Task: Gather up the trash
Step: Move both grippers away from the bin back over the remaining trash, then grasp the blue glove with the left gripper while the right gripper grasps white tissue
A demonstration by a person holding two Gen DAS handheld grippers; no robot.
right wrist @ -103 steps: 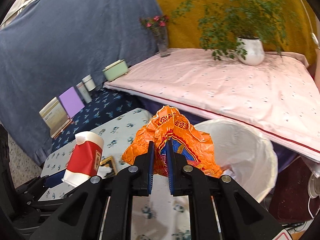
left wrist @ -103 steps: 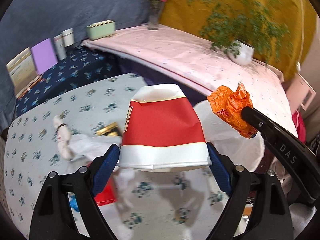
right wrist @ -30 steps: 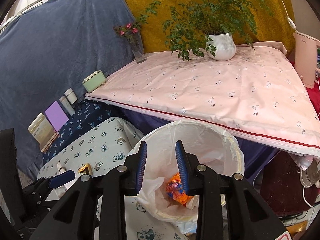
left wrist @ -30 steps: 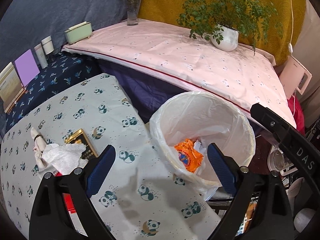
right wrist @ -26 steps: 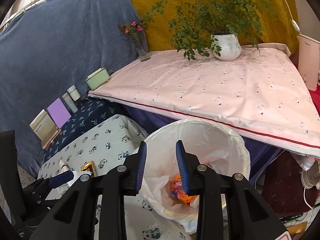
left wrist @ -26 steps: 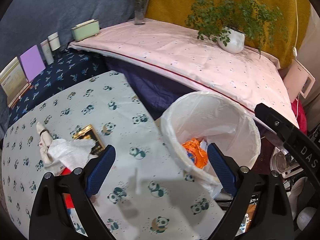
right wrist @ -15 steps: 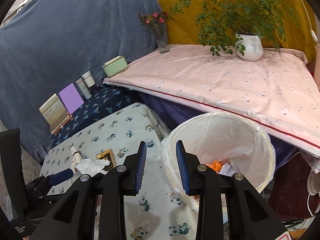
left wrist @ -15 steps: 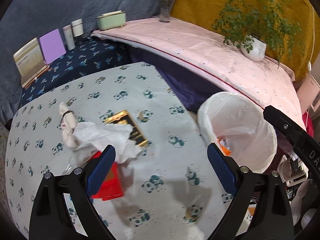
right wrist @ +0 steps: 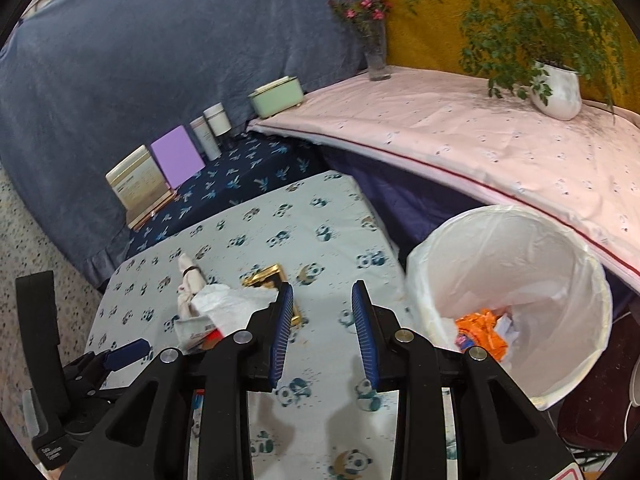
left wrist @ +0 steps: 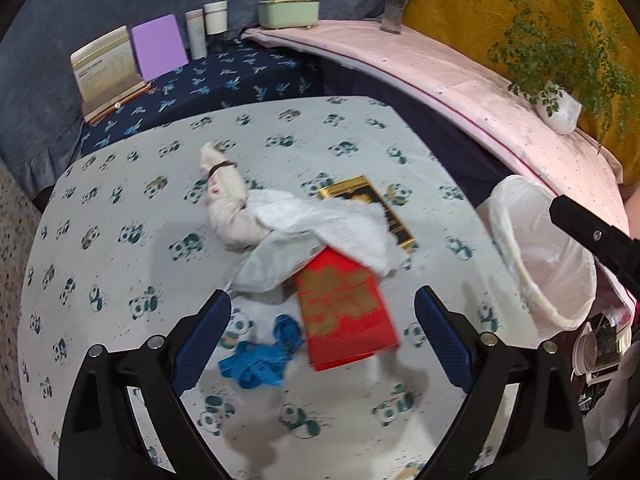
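Jaws wide apart, both empty.

- Bin [right wrist: 580,280] stands right of the table [left wrist: 120,200], at its edge.
- Crumpled wrapper [right wrist: 482,334] lies inside the bin.
- Tissue [left wrist: 332,224] overlaps envelope [left wrist: 348,316] and flat box [left wrist: 384,208].
- Glove [left wrist: 260,360] lies left of the envelope.

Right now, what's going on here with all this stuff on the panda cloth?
Someone is clearing trash with a handheld tool in each hand. Both the left tool and the right tool are open and empty. The bin already holds an orange wrapper. A red packet, white tissue and blue scrap lie on the table.
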